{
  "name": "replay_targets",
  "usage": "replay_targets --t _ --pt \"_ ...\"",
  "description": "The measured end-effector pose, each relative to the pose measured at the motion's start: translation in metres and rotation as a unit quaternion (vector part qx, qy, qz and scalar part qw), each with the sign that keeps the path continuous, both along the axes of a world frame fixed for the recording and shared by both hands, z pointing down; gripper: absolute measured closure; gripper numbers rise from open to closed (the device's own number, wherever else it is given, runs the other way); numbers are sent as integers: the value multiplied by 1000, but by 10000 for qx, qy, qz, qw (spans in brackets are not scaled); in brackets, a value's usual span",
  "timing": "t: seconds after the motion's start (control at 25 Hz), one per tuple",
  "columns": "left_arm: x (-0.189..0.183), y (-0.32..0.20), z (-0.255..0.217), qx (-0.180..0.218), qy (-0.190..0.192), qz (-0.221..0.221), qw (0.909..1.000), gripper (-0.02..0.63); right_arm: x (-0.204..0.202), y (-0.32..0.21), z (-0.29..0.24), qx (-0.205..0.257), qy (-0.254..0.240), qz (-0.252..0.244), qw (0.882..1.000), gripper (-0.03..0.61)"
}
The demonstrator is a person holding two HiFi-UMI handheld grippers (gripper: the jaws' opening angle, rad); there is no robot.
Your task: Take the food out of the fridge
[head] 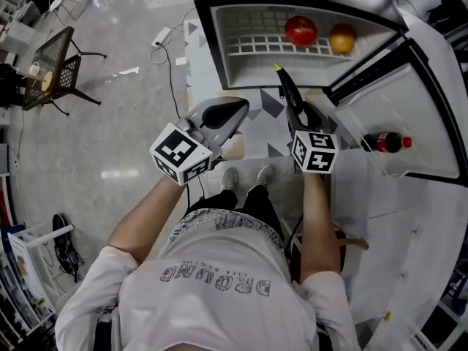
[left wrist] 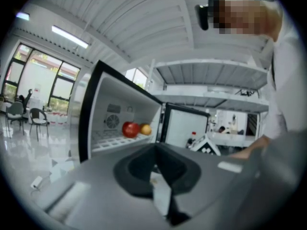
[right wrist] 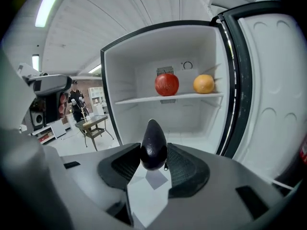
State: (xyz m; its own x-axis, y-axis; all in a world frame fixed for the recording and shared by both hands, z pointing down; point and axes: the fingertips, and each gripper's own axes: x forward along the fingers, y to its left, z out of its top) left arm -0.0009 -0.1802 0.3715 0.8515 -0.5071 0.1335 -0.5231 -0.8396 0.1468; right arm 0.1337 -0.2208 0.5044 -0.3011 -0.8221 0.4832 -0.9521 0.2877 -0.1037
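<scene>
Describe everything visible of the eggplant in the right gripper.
The eggplant is glossy, smooth, dark purple-black, tapering to a green stem end pointing toward the open fridge. The right gripper clamps its thicker part between ribbed black pads; it hangs in the air before the fridge, touching nothing else.

1. The fridge (head: 219,46) is open in front of me. A red fruit (head: 300,30) and an orange fruit (head: 341,39) sit side by side on the white shelf (head: 248,44), red one on the left.
2. My right gripper (head: 298,112) has a dark eggplant (head: 289,93) clamped in it, green stem end pointing at the fridge.
3. My left gripper (head: 235,110) is just beside it on the left, aimed the same way.
4. A dark bottle (head: 386,142) with a red cap lies in the door (head: 428,86) rack on the right.
5. A mesh chair (head: 53,63) stands well off to the left on the shiny floor (head: 117,130).
</scene>
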Motion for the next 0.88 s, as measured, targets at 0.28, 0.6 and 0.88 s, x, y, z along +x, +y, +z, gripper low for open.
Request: replay_targets --t 0.28,0.6,0.88 --pt "-4 5 -9 75 45 96 9999 607 -4 23 -30 256 -61 56 9996 414" --pt "-5 7 -15 129 130 192 9996 607 -9 43 -61 504 -131 52 9986 414" --pt "-4 3 -19 159 185 225 9994 607 -10 53 -90 767 -252 32 9967 414"
